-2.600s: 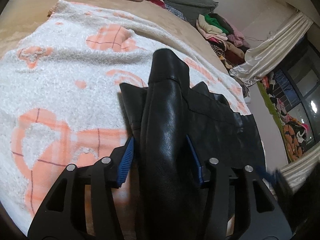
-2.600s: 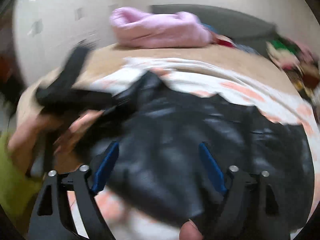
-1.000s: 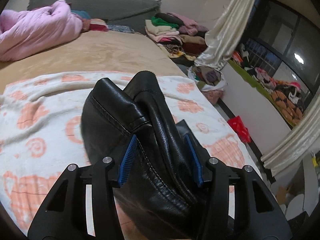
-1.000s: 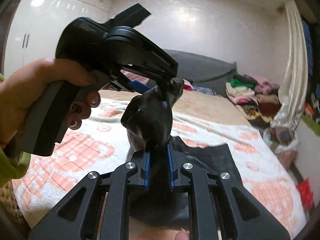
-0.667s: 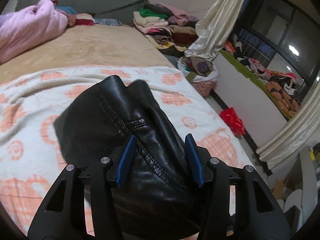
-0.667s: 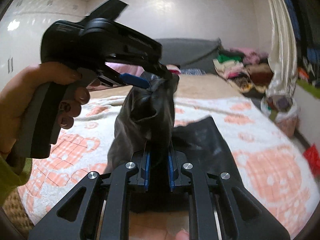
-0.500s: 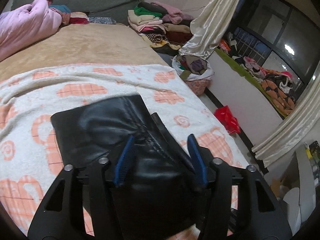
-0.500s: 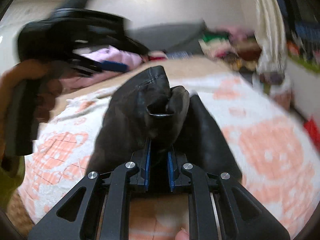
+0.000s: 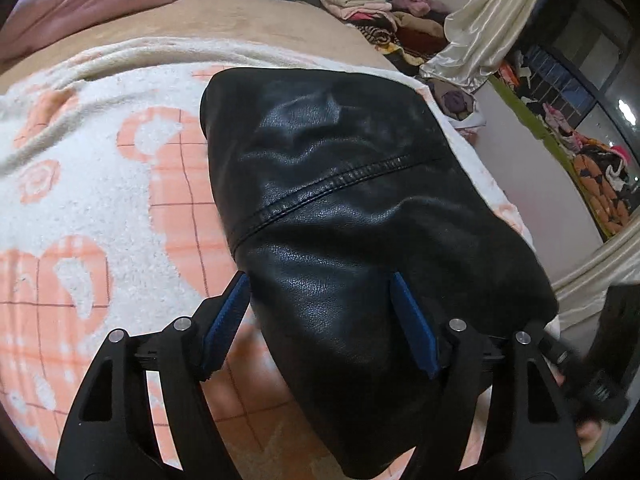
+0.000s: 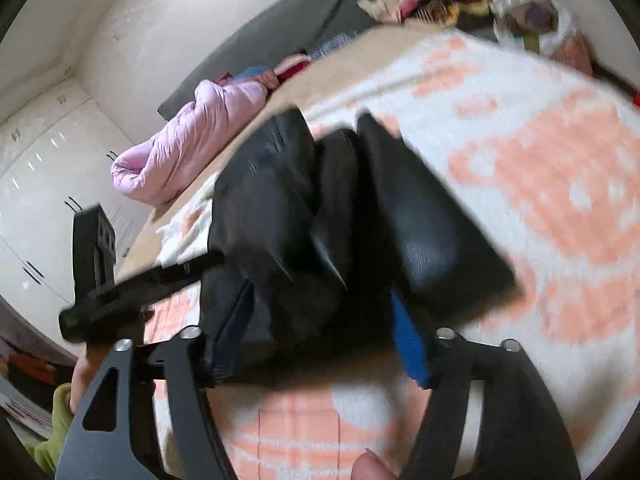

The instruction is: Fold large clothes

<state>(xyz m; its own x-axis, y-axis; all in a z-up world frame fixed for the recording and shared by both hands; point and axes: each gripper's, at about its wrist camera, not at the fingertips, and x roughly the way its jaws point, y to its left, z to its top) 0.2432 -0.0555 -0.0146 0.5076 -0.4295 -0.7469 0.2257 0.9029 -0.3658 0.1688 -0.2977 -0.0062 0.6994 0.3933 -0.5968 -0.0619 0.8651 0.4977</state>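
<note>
Left wrist view: black leather garment (image 9: 340, 208) lies folded on the peach-patterned blanket (image 9: 100, 200); left gripper (image 9: 320, 320) jaws opening astride its near end. Right gripper (image 10: 324, 336) likewise opening over it, pads clear.

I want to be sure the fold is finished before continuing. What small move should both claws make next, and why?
Probably draw both claws back off the black leather garment. It already lies folded on the white and orange blanket. The left claw and the right claw are both opening, with the leather between the jaws but not visibly pinched, so pulling back should leave the fold undisturbed.
</note>
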